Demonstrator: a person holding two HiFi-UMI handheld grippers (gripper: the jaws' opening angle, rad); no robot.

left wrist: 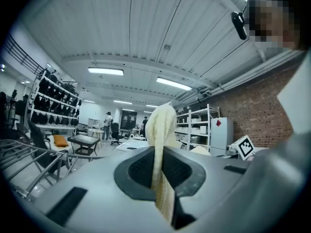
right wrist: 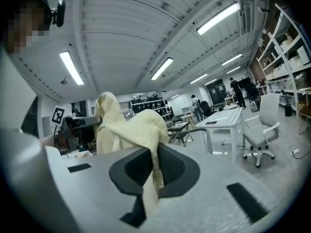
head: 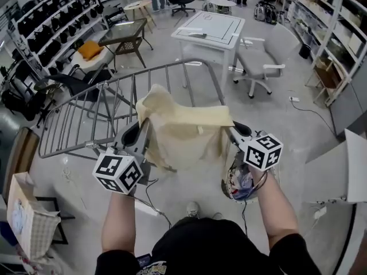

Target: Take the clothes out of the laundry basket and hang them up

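A pale yellow cloth [head: 183, 128] hangs spread between my two grippers, in front of the grey metal drying rack [head: 114, 105]. My left gripper [head: 143, 132] is shut on the cloth's left edge; in the left gripper view the cloth [left wrist: 160, 144] runs up from between the pads. My right gripper [head: 230, 132] is shut on the right edge, and in the right gripper view the cloth [right wrist: 138, 135] is pinched there. The laundry basket [head: 241, 182] with patterned clothes sits on the floor below my right arm, mostly hidden.
A white table [head: 209, 30] and a grey office chair [head: 264, 62] stand beyond the rack. Black shelving [head: 51, 22] lines the left, and white shelves [head: 332, 33] the right. A checked bag [head: 23, 216] sits at lower left. People stand far back.
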